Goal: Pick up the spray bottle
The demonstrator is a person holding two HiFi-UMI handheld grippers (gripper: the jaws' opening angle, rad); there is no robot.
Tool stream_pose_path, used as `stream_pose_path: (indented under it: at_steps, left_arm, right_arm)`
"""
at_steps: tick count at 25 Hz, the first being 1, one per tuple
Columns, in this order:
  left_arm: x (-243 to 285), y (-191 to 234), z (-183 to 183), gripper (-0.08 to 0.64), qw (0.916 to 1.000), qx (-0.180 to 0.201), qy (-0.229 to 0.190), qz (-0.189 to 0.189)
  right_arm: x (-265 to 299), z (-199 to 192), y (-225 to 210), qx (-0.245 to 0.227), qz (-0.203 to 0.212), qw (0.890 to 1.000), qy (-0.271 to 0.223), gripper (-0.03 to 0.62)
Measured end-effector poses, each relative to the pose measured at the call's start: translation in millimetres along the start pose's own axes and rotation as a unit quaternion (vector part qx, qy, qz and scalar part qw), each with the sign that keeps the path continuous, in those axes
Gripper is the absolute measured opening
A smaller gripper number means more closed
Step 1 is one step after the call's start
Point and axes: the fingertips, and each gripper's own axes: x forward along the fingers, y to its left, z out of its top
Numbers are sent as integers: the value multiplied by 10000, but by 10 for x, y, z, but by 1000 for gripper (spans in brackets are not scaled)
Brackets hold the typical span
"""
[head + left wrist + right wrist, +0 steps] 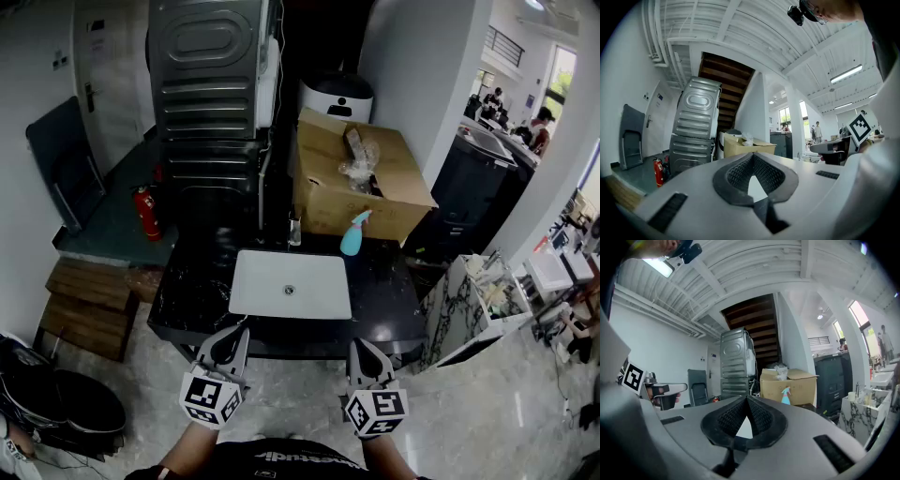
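The light blue spray bottle (353, 234) stands upright at the back of the black counter (192, 291), just behind the white sink basin (253, 298) and against a cardboard box (398, 183). The right gripper view shows the spray bottle (786, 395) small and far ahead, right of the jaw line. My left gripper (239, 336) and right gripper (357, 346) hover side by side at the counter's near edge, well short of the bottle. Both are shut, tips touching, with nothing held. In their own views the left gripper (752, 154) and right gripper (747, 398) point level.
A tall grey metal appliance (211, 84) stands behind the counter at left, with a red fire extinguisher (145, 213) on the floor beside it. Wooden pallets (89, 300) lie left of the counter. A marble-patterned side table (478, 300) is at right.
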Motion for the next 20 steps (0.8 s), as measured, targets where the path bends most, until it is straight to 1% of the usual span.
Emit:
stream_pose_path:
  at_steps: [16, 20]
  left_arm:
    - [96, -194, 8, 15, 9999, -146, 18, -36]
    - [139, -255, -12, 15, 9998, -189, 22, 8]
  right_arm:
    - [-71, 43, -153, -20, 90, 10000, -26, 35]
    - [-78, 24, -214, 18, 223, 9997, -26, 35]
